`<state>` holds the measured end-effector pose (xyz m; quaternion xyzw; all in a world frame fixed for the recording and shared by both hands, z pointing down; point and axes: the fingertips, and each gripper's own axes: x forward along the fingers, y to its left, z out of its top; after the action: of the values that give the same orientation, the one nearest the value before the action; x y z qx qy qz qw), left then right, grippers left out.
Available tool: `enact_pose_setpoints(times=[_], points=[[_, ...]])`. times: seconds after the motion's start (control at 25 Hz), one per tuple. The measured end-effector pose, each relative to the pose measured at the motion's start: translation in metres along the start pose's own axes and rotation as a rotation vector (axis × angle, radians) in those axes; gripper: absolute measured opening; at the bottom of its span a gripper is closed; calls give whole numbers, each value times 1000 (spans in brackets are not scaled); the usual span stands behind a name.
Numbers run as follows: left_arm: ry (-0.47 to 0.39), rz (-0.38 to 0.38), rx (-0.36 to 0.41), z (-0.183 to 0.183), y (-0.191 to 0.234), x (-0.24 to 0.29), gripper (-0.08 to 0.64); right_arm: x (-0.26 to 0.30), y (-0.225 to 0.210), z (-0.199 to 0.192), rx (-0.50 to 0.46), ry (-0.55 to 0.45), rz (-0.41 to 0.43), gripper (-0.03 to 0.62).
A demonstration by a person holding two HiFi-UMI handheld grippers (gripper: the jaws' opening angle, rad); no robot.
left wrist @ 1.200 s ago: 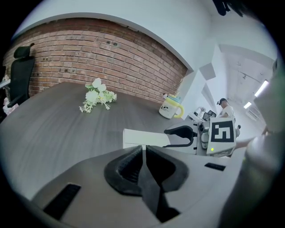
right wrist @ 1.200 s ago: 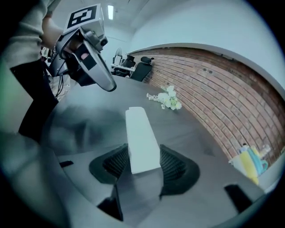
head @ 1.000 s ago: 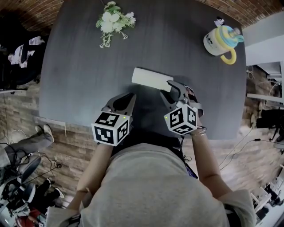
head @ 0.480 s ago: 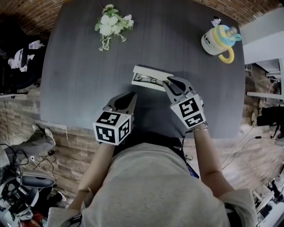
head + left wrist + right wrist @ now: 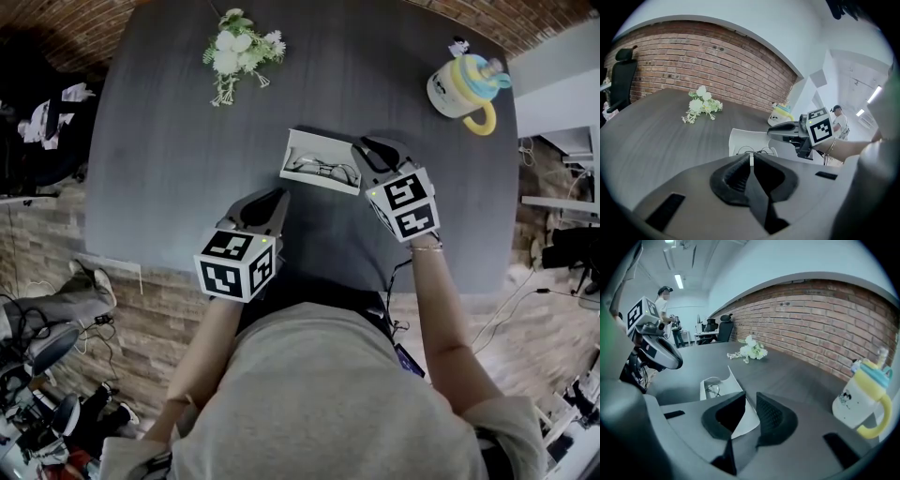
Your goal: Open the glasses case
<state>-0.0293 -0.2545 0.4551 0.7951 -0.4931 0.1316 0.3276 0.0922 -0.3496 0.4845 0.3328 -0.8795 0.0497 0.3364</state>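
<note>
The white glasses case [image 5: 305, 152] lies open in the middle of the dark table [image 5: 169, 141], with a pair of glasses [image 5: 323, 171] inside. My right gripper [image 5: 373, 150] is at the case's right end, shut on the raised lid [image 5: 736, 397]; the thin white lid passes between its jaws in the right gripper view. The case's tray [image 5: 707, 383] with the glasses [image 5: 712, 390] lies beyond, to the left. My left gripper [image 5: 270, 202] hovers just in front of the case, jaws together and empty. In the left gripper view the case [image 5: 745, 139] sits straight ahead of that gripper [image 5: 751, 157].
A bunch of white flowers [image 5: 239, 47] lies at the table's far side. A yellow and blue lidded cup [image 5: 466, 86] stands at the far right. The table's near edge [image 5: 122, 255] is close behind both grippers. An office chair [image 5: 723, 326] stands beyond the table.
The case was closed a second ago. My right gripper closed on the lid's right end, rolled and lifted away from me, swinging the lid up and baring the glasses. The left gripper stayed put.
</note>
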Motion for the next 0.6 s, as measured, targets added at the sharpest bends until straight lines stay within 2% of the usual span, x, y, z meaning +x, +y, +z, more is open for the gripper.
enact_pose_setpoints(times=[0.32,0.6], points=[[4,10,4,-1,3,2,40,12,-15,1,41,41,-115,81],[-6,7,20,6,5,4,40,10,-15,-1,118,39,-112,87]])
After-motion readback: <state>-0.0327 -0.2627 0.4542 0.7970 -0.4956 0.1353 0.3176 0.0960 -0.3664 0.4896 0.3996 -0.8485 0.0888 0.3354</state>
